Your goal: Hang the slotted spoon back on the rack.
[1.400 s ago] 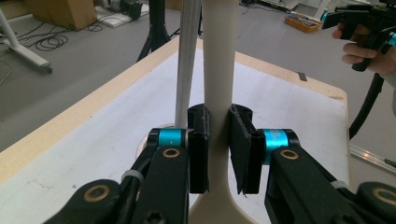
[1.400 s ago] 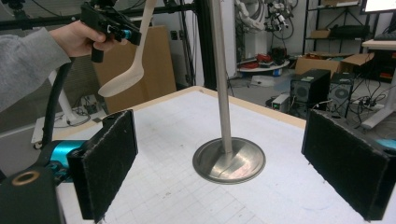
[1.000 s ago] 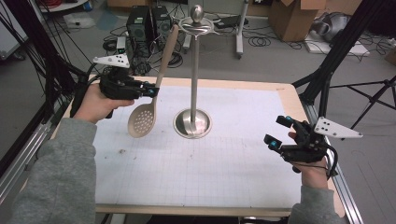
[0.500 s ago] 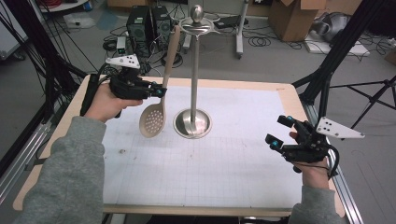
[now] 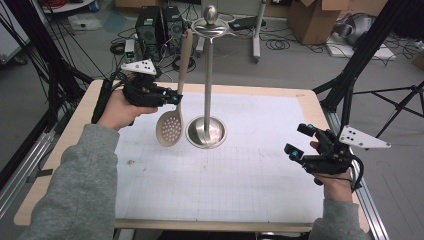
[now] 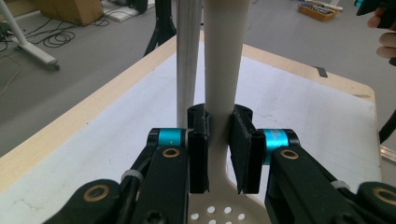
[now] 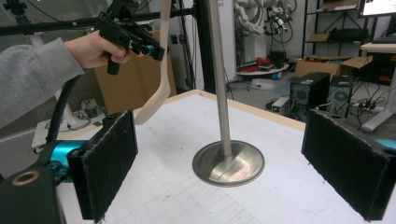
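Observation:
A beige slotted spoon point(image 5: 172, 120) hangs upright above the table, bowl down, its handle reaching toward the top of a metal stand point(image 5: 207, 95). My left gripper point(image 5: 172, 98) is shut on the spoon's handle point(image 6: 219, 70), just above the bowl; both pads point(image 6: 198, 149) press on it. The stand's pole point(image 6: 187, 56) rises right behind the handle. At the table's right side my right gripper point(image 5: 300, 140) is open, nothing between its pads point(image 7: 109, 158). It faces the stand's round base point(image 7: 229, 163), and the spoon point(image 7: 156, 88) shows farther off.
The stand has a round base point(image 5: 206, 132) on a white gridded mat point(image 5: 225, 175) and a disc with a knob point(image 5: 211, 20) at its top. Computer cases point(image 5: 155, 25), cables and cardboard boxes lie on the floor beyond the table. A black tripod point(image 5: 360, 65) stands at the right.
My left gripper has lifted the spoon and carried it to the right, closer to the stand's pole. The bowl has left the mat. My right gripper has stayed put.

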The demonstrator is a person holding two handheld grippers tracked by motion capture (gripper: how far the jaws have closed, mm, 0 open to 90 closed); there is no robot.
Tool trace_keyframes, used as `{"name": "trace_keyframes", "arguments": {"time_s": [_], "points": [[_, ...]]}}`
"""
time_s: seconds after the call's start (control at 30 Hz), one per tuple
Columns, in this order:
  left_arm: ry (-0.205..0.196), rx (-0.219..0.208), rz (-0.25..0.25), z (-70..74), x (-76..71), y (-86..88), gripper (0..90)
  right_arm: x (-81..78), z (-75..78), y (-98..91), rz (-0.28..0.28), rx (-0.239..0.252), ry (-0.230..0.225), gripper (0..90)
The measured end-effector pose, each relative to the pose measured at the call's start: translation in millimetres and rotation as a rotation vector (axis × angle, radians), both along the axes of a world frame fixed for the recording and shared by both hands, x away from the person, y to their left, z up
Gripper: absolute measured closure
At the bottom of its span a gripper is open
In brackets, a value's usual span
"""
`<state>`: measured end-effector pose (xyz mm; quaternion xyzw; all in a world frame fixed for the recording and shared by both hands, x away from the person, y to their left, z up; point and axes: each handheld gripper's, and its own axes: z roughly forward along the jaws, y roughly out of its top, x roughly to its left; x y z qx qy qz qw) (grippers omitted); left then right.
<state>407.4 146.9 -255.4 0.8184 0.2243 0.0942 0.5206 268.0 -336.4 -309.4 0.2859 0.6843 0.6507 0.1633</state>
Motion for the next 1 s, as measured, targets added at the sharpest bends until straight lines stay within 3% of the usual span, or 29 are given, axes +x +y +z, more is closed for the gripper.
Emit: {"name": "trace_keyframes", "arguments": {"time_s": [0.77,0.9,1.0], "points": [[-0.009,0.000,0.000,-4.8,6.5,-13.6,77.2,1.1,-1.0,-0.4,0.000,-0.003,0.002,9.5],[-0.023,0.009,-0.008,-5.1,4.9,-15.1,76.3,0.9,-0.9,-0.7,-0.001,0.000,0.001,9.5],[-0.043,-0.008,-0.007,-3.8,3.8,-14.8,74.7,0.6,-0.7,-0.6,0.000,0.001,0.002,9.5]]}}
